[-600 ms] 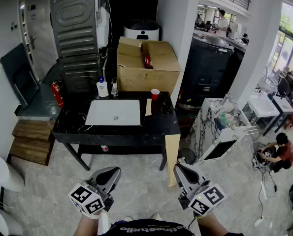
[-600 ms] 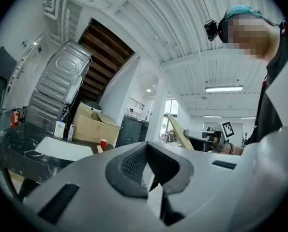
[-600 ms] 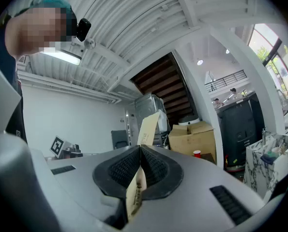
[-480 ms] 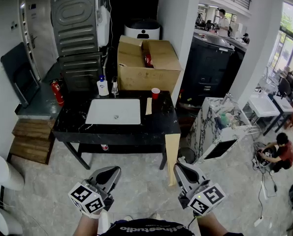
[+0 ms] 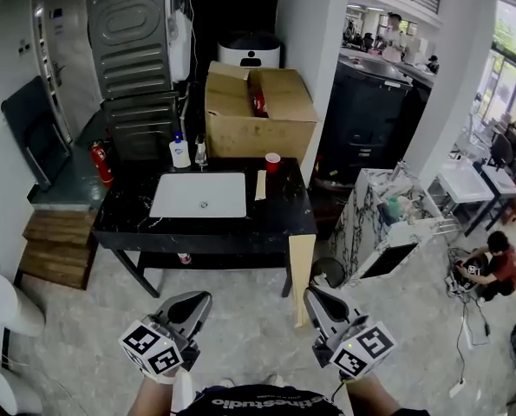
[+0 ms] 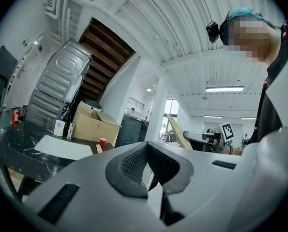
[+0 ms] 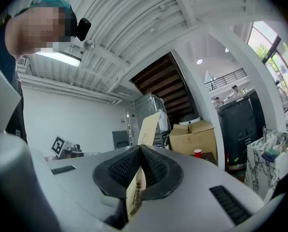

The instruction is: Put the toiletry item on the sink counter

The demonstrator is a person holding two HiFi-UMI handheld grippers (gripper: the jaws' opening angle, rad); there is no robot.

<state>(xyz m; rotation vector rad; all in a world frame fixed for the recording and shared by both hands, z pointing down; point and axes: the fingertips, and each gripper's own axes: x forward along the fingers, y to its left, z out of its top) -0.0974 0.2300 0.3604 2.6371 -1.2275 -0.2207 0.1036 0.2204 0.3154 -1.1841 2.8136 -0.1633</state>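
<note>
My right gripper [image 5: 314, 295] is shut on a long flat tan packet [image 5: 300, 267], the toiletry item, which sticks up past the jaws. The right gripper view shows the same packet [image 7: 147, 125] clamped between the ribbed pads of the right gripper [image 7: 140, 149]. My left gripper [image 5: 197, 299] is held low at the left, and in the left gripper view [image 6: 146, 146] its jaws meet with nothing between them. The black marble sink counter [image 5: 275, 217] with a white basin [image 5: 199, 196] stands well ahead of both grippers, across a stretch of floor.
On the counter are a soap bottle [image 5: 179, 152], a red cup [image 5: 273, 164] and another tan packet [image 5: 261, 185]. A cardboard box [image 5: 258, 115] stands behind it. A marble cabinet [image 5: 388, 224] is at the right, and a person [image 5: 493, 267] sits on the floor beyond.
Both grippers keep their places and their hold. The head view has shifted only very slightly.
</note>
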